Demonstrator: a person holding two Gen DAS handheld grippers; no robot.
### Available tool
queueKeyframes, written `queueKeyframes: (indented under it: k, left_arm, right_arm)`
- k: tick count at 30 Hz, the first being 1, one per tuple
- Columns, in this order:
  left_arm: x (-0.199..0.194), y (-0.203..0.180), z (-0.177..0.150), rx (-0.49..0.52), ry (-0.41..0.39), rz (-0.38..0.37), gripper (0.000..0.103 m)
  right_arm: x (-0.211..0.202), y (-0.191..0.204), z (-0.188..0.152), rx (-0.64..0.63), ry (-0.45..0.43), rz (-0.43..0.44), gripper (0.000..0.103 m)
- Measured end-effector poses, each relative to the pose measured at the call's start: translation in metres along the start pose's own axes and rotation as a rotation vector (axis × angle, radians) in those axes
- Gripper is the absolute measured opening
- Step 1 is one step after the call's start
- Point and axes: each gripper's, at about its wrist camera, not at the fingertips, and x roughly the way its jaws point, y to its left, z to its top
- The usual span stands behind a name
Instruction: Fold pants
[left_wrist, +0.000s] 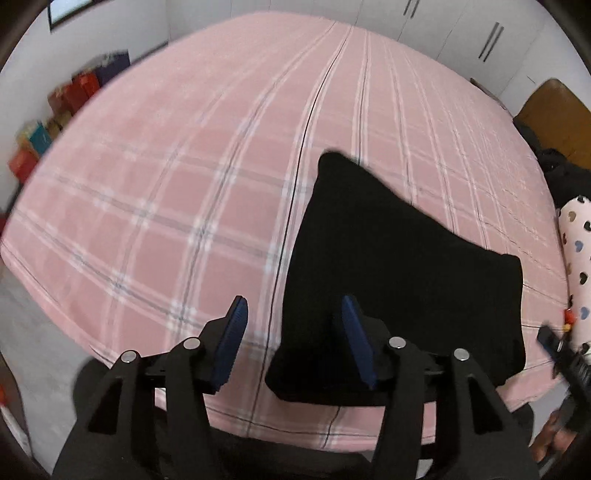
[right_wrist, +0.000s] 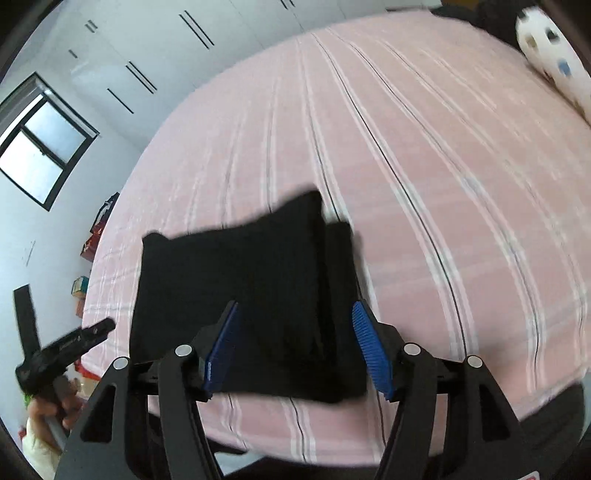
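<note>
The black pants (left_wrist: 402, 280) lie folded into a compact block on the pink plaid bed (left_wrist: 184, 184), near its front edge. They also show in the right wrist view (right_wrist: 251, 295). My left gripper (left_wrist: 295, 332) is open and empty, raised above the bed at the pants' left edge. My right gripper (right_wrist: 295, 343) is open and empty, raised over the front part of the pants. The left gripper shows in the right wrist view (right_wrist: 70, 343), and the right gripper at the edge of the left wrist view (left_wrist: 565, 358).
Coloured boxes (left_wrist: 55, 114) stand on the floor left of the bed. A white pillow with hearts (left_wrist: 578, 266) lies at the bed's right side. White wardrobes (right_wrist: 155, 55) and a window (right_wrist: 40, 144) are behind. The pink bed (right_wrist: 406, 166) stretches far beyond the pants.
</note>
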Motion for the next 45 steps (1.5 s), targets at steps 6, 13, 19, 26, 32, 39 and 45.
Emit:
queueKeyframes:
  k: [6, 13, 19, 26, 32, 39, 45]
  left_arm:
    - [-0.012, -0.027, 0.007, 0.117, -0.062, 0.133, 0.06]
    - [-0.016, -0.04, 0.005, 0.188, -0.086, 0.185, 0.072]
    - [-0.006, -0.044, 0.001, 0.203, -0.061, 0.195, 0.072]
    - [0.007, -0.032, -0.01, 0.193, -0.019, 0.234, 0.083]
    - [0.019, -0.025, -0.018, 0.187, 0.019, 0.242, 0.083]
    - [0.029, 0.008, -0.025, 0.126, 0.063, 0.25, 0.085]
    - [0.028, 0.018, -0.034, 0.101, 0.072, 0.235, 0.085]
  right_arm:
    - [0.046, 0.026, 0.029, -0.092, 0.031, -0.104, 0.067]
    - [0.04, 0.033, 0.019, -0.121, 0.012, -0.143, 0.005]
    - [0.06, 0.006, 0.003, -0.086, 0.107, -0.181, 0.02]
    - [-0.008, 0.022, -0.012, -0.058, -0.105, -0.06, 0.015]
    - [0.054, 0.006, -0.021, -0.08, 0.101, -0.125, 0.011]
    - [0.01, 0.043, -0.017, -0.108, 0.032, -0.011, 0.015]
    - [0.05, 0.139, 0.013, -0.274, 0.114, 0.128, 0.018]
